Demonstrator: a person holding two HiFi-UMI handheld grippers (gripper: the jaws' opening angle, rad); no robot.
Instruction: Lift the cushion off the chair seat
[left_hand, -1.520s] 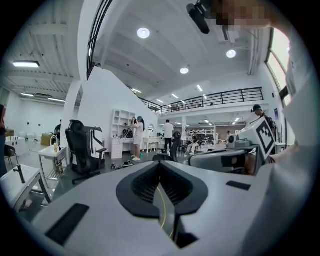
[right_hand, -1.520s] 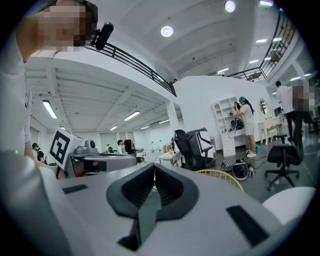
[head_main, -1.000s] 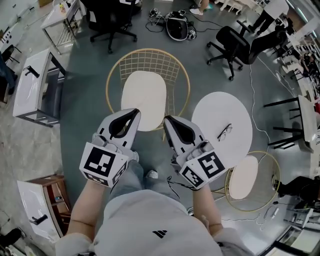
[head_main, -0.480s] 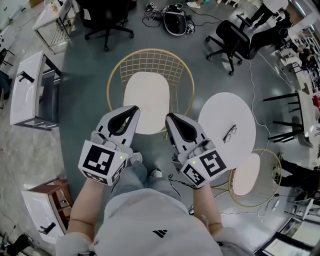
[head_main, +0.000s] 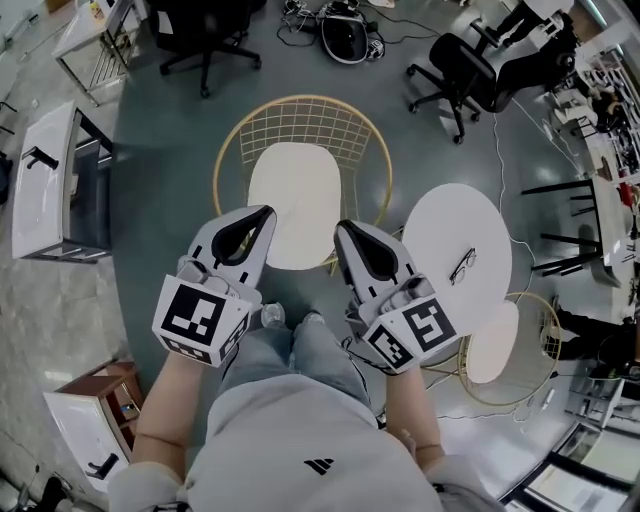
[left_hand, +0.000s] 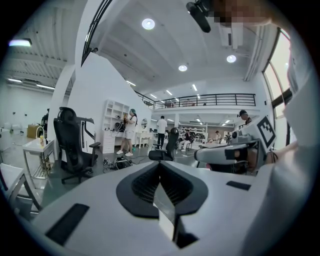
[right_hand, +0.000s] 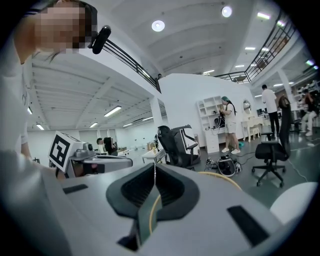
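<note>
cushion at frame centre, long axis up-frame; left gripper and right gripper, both closed on nothing, flank its lower end.

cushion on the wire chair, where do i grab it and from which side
Probably its near front edge, left gripper and right gripper at a corner each, from the person's side: the cushion lies flat, and the wire chair back wraps its far side.

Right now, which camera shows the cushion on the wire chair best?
The head view: nearly the whole cream cushion lies on the gold wire chair, seen from above. The right gripper view catches only the chair's rim; the left gripper view shows neither.
</note>
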